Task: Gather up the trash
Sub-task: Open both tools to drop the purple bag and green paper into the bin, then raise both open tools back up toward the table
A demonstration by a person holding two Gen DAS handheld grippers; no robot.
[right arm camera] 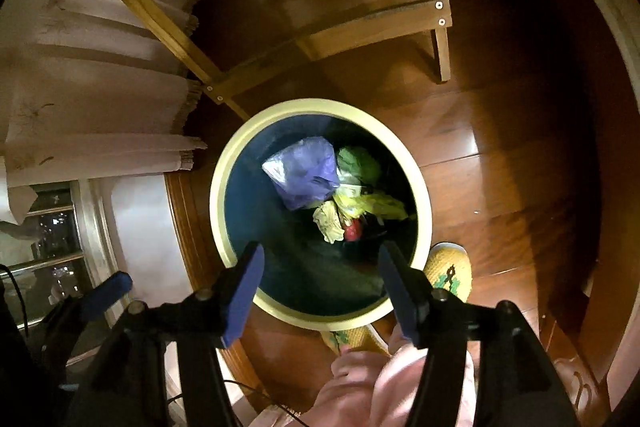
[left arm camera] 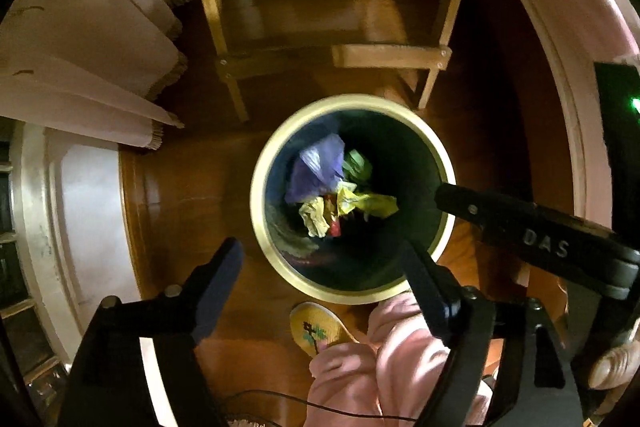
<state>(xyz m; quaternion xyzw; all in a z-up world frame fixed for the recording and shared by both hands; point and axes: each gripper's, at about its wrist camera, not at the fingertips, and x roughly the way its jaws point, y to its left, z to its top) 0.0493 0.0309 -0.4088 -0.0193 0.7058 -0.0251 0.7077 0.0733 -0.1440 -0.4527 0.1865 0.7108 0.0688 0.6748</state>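
Right wrist view shows the right gripper spread wide and empty over the cream-rimmed dark round bin – like the left gripper – with crumpled purple, yellow and green trash inside, so both should lift clear without clipping the rim.

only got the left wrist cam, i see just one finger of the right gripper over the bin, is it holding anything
Observer: No. The right wrist view shows the right gripper open, with nothing between its fingers, above the bin.
Operator: any trash outside the bin on that side
Observer: None shows on the floor there. There is only a yellow slipper just right of the bin's rim, which your view hides.
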